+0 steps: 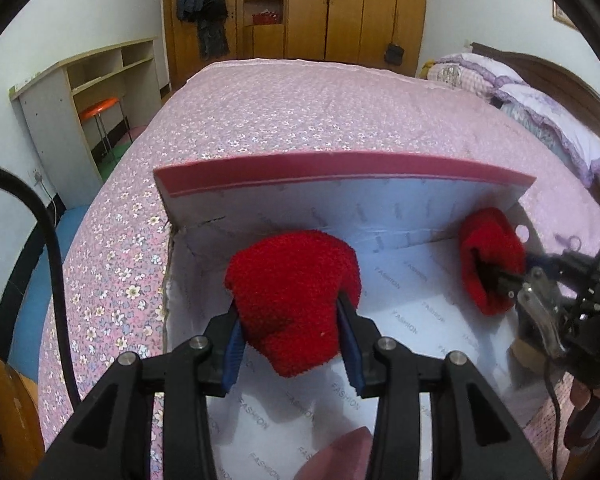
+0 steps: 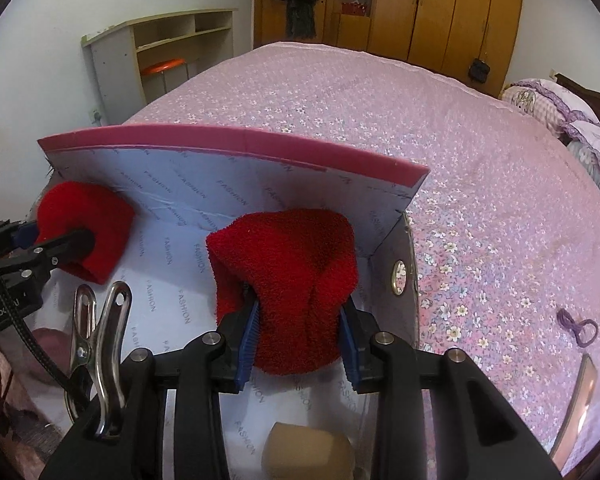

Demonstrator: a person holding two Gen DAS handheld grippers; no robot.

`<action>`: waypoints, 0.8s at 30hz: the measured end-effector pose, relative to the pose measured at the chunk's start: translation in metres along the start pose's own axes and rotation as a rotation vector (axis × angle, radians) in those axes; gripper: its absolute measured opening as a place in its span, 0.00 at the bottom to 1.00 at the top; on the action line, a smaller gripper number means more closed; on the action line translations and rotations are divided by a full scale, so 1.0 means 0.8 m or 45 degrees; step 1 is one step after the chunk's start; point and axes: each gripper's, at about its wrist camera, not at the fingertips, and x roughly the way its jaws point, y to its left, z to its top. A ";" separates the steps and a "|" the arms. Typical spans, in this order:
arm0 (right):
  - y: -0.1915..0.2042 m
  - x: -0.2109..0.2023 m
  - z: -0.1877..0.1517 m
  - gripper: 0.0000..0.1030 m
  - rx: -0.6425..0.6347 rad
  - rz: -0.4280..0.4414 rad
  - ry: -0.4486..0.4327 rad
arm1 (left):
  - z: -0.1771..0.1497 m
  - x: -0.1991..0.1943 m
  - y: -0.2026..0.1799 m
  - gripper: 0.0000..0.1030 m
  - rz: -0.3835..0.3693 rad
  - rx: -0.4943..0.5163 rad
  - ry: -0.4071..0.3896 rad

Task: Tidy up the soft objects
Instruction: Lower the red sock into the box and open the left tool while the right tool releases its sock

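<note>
An open cardboard box (image 1: 340, 168) with a pink rim and white "FASHION" paper lining sits on the bed. My left gripper (image 1: 292, 332) is shut on a red fuzzy sock (image 1: 292, 284) and holds it over the box's left half. My right gripper (image 2: 300, 328) is shut on a second red fuzzy sock (image 2: 292, 264) over the box's right half (image 2: 236, 148). Each wrist view also shows the other sock: the right one in the left view (image 1: 488, 256), the left one in the right view (image 2: 84, 220).
The bed (image 1: 320, 112) has a pink flowered sheet, with purple pillows (image 1: 540, 108) at the right. A purple hair tie (image 2: 578, 326) lies on the sheet right of the box. A metal clip (image 2: 100, 344) hangs on my right gripper. A brown object (image 2: 308, 452) lies at the box's near end.
</note>
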 end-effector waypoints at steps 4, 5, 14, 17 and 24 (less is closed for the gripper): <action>0.002 0.002 -0.003 0.35 -0.001 -0.009 0.000 | 0.000 0.001 -0.004 0.43 0.014 0.024 -0.007; 0.002 0.003 -0.003 0.35 0.004 -0.009 0.001 | 0.000 0.002 -0.004 0.43 0.015 0.023 -0.007; -0.001 0.009 -0.004 0.37 0.014 -0.019 0.012 | 0.000 0.005 -0.006 0.44 0.028 0.041 -0.008; -0.001 0.010 -0.003 0.38 0.006 -0.027 0.019 | -0.002 0.004 -0.012 0.44 0.043 0.052 -0.013; -0.006 0.008 -0.001 0.40 0.033 -0.012 0.018 | 0.000 0.002 -0.010 0.45 0.037 0.046 -0.011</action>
